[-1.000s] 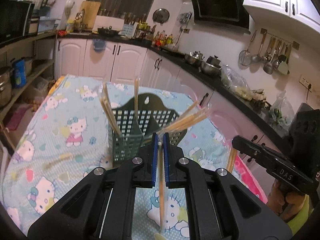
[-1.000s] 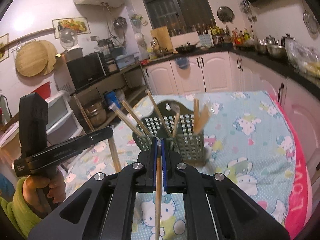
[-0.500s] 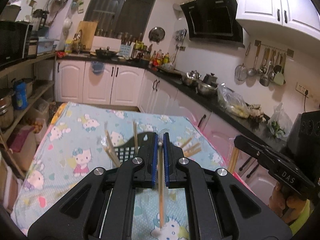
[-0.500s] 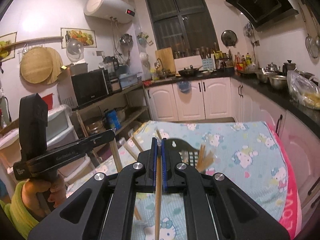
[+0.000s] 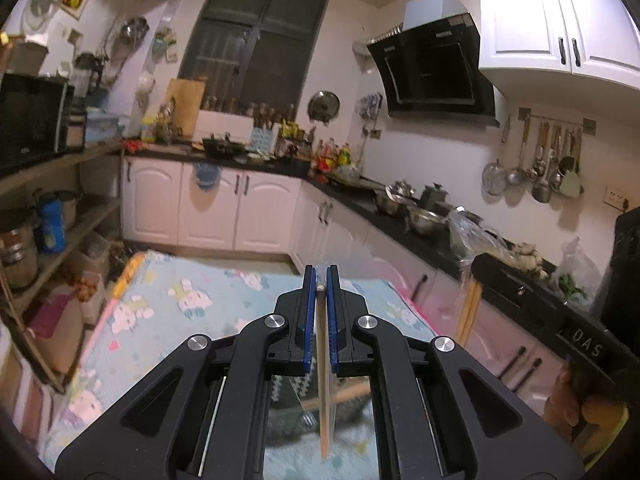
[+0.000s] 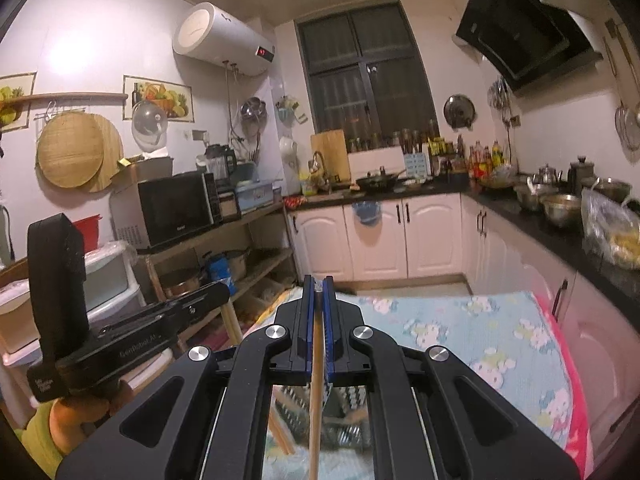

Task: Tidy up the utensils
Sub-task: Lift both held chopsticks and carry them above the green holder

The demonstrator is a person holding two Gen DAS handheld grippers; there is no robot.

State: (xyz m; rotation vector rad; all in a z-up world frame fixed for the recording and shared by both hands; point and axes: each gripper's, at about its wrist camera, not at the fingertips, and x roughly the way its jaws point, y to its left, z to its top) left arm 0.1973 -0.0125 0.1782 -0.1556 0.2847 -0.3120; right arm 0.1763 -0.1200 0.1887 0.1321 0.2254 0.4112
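Our left gripper (image 5: 321, 280) was clamped on a wooden chopstick (image 5: 323, 384) in a clear wrapper, which hung down between its blue pads over the cartoon-print tablecloth (image 5: 192, 304), with the mesh utensil basket (image 5: 352, 410) blurred beneath the jaws and our right gripper's body (image 5: 560, 316) at the right edge. From the right wrist view, our right gripper (image 6: 318, 288) was likewise closed on a second chopstick (image 6: 315, 400) hanging straight down above the same basket (image 6: 344, 404), while a hand (image 6: 76, 414) in a yellow-green sleeve held the left gripper at the left.
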